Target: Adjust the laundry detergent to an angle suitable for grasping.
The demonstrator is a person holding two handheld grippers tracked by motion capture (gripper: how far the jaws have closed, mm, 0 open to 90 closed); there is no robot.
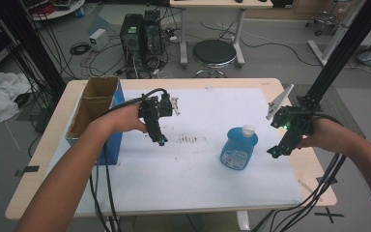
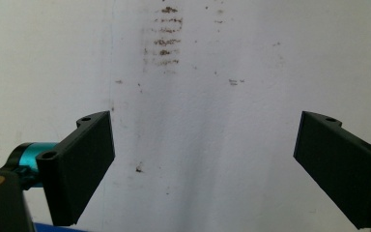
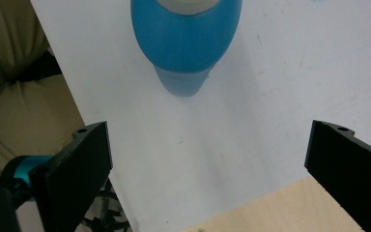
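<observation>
A blue bottle with a white cap stands upright on the white sheet, right of centre. My right gripper hangs just right of it, near the table's right edge, jaws wide open with nothing between them. In the right gripper view the blue bottle is ahead of the open jaws, apart from them. My left gripper hovers over the sheet left of centre, beside the cardboard box, pointing down. In the left gripper view its jaws stand wide apart over a patch of brown smudges.
An open cardboard box with a blue side stands at the table's left. Brown smudges mark the sheet's middle. Bare wooden table edge shows at the right. Cables trail off the front edge; a stool and computers stand behind the table.
</observation>
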